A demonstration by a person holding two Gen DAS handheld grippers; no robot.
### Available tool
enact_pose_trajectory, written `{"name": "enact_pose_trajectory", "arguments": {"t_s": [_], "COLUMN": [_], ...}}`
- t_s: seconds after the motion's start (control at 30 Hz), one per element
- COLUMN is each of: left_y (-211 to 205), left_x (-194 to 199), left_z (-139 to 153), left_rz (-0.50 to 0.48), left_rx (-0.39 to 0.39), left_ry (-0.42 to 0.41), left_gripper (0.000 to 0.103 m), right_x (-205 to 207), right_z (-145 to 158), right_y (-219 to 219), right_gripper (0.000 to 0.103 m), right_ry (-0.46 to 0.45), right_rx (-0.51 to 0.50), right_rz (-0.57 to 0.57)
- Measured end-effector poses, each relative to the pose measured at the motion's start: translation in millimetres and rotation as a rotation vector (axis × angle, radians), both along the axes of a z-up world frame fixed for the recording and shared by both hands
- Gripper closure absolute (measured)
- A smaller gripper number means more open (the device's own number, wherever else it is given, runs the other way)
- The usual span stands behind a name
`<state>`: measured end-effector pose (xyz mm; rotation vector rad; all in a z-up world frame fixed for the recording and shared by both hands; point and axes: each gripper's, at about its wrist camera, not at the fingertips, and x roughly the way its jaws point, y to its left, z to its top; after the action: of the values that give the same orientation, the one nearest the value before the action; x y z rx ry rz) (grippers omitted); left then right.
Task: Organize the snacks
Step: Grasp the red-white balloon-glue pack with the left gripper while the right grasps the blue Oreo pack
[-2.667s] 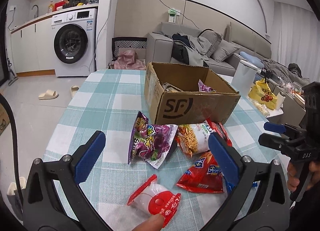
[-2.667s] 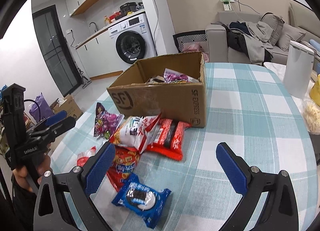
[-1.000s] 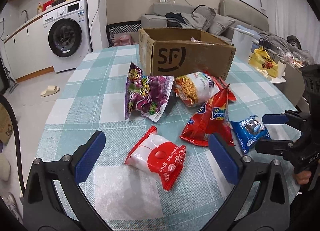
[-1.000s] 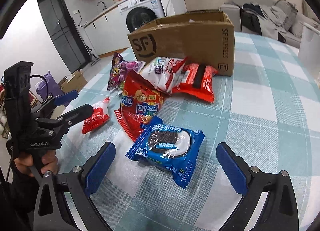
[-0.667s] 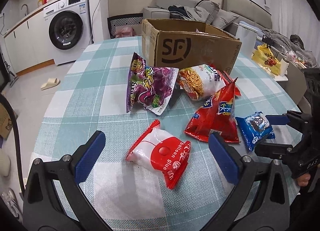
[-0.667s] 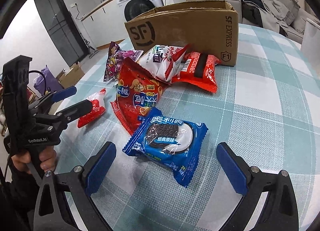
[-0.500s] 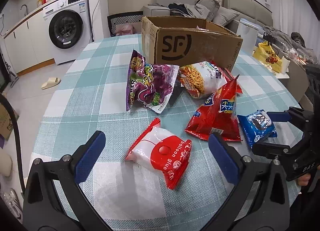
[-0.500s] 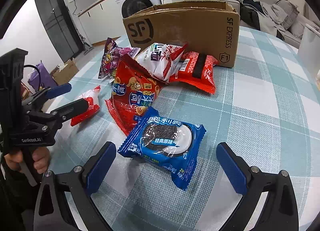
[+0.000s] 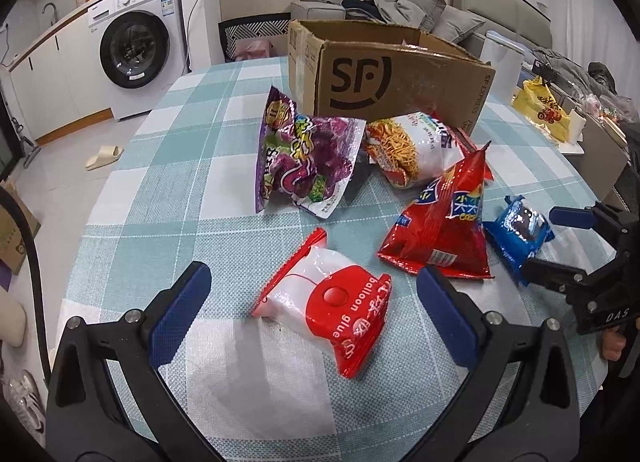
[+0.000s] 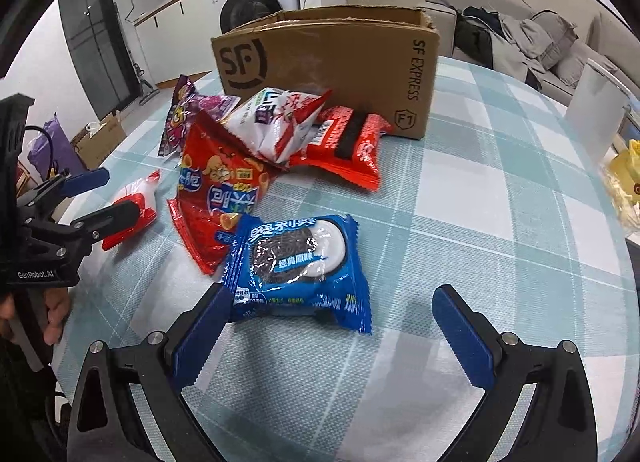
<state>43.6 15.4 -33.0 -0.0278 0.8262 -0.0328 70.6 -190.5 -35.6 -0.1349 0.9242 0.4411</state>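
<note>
Two wide-open grippers (image 9: 312,302) (image 10: 334,310), nothing held

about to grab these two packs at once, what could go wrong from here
The right gripper is open, its left finger already at the corner of the blue cookie pack; closing off-centre may pinch only the wrapper. That pack overlaps the red chip bag, which could drag along. The glossy balloon glue pack may slip from the open left gripper.

Blue cookie pack (image 10: 298,268) lies between the right gripper (image 10: 334,314) jaws (spread wide) — left jaw touching its corner.
</note>
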Motion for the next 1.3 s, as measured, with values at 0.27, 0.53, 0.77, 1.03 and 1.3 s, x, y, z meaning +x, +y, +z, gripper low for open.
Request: {"name": "enact_pose_trajectory", "arguments": {"t_s": [0.27,0.53,0.77,1.03,1.3], "left_y": [4,6,12,16,14], "left_x": [5,8,7,3,-3], "left_z": [-8,-14,-17,-15,-11], "left_rz": [0.024,-0.005,-0.033,-0.048,-0.06], "left_rx": [-0.001,-0.03,-0.084,-0.13,-0.133], "left_ry": [0.043,0.072,0.079,0.062,0.033], "left_gripper": [0.001,0.01,0.034,0.048,0.05], "right_x": [1,-1,-2,-1,0], "right_z": [3,0,1,6,8], "right_y": [2,11,9,-3,-12], "right_gripper": [0.006,0.023,0.036,0.053,0.055], "right_ry": [0.007,0.003,-0.003,-0.002,0.005], "right_rx": [0.047,0.053,0.066,0.121,0.159], "right_rz": [0.025,0.065,0.074,0.064,0.045]}}
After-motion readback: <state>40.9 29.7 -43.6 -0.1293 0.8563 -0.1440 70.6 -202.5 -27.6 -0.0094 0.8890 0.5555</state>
